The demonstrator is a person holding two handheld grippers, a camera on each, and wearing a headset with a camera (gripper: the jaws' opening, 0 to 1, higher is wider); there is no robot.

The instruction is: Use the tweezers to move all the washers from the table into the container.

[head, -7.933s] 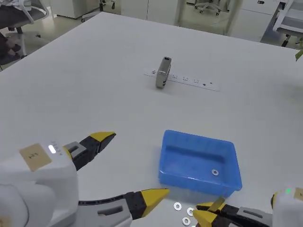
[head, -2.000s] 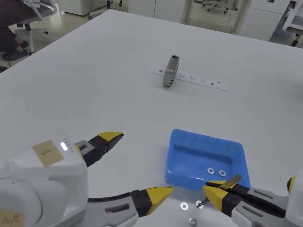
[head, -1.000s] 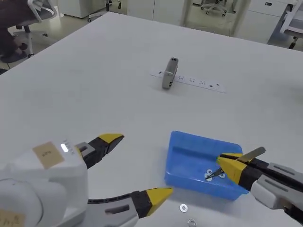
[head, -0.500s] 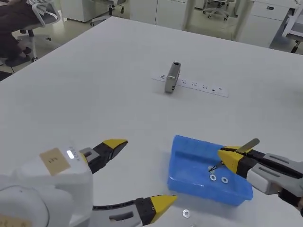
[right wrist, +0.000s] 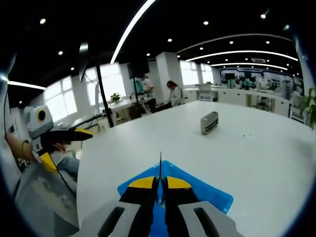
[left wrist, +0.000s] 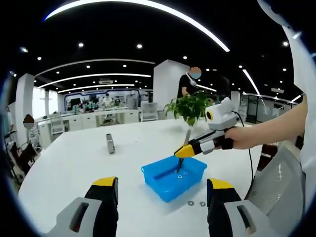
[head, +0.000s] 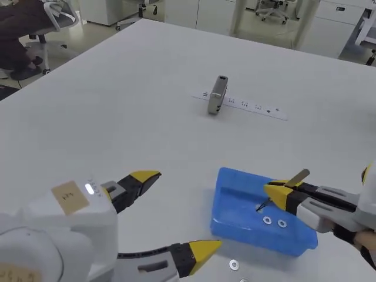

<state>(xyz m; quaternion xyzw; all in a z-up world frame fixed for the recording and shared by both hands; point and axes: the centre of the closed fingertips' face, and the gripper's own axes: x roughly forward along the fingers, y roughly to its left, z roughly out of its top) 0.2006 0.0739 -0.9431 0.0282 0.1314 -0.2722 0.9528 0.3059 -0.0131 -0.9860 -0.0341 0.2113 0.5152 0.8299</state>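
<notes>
Blue container (head: 232,200) holds two washers (head: 267,221); a third washer (head: 234,265) lies on the table (head: 147,88) beside its near wall. Your right gripper (head: 275,191) is clamped on the tweezers (head: 297,177), tips over the container. Your left gripper (head: 183,210) hovers nearby, jaws wide apart.

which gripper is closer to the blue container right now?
Right. The right gripper, shut on the tweezers, hangs over the right side of the blue container. The left gripper is open, off to the container's left above the table.
</notes>
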